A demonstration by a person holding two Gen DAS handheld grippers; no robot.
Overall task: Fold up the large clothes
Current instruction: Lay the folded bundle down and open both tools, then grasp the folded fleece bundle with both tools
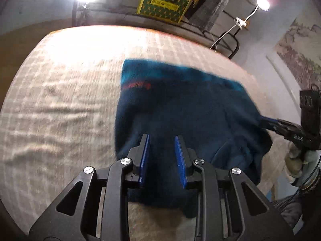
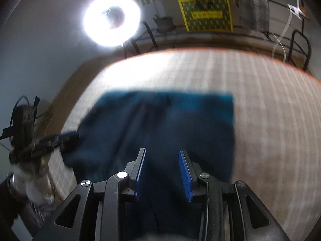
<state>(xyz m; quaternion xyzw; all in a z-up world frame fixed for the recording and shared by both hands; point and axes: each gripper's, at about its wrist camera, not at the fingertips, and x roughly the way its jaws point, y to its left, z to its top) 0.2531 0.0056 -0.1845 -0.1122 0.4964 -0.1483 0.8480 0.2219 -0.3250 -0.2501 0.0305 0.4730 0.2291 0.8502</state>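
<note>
A dark blue garment [image 1: 180,104] with a teal far edge and a red mark lies spread on a checked beige bed cover [image 1: 60,100]. Its near edge rises into my left gripper [image 1: 162,137], whose blue pads are shut on the cloth. In the right wrist view the same garment [image 2: 170,120] runs up between the pads of my right gripper [image 2: 162,150], also shut on its near edge. Each gripper shows in the other's view: the right gripper [image 1: 264,121] grips the garment's right corner, and the left gripper [image 2: 70,137] grips its left corner. Both views are blurred.
The bed cover [image 2: 270,120] stretches wide on both sides of the garment. A ring light [image 2: 112,21] glares beyond the far edge. A yellow-green box [image 1: 163,2] and dark metal frames stand behind the bed. A gloved hand [image 1: 295,160] holds the right gripper.
</note>
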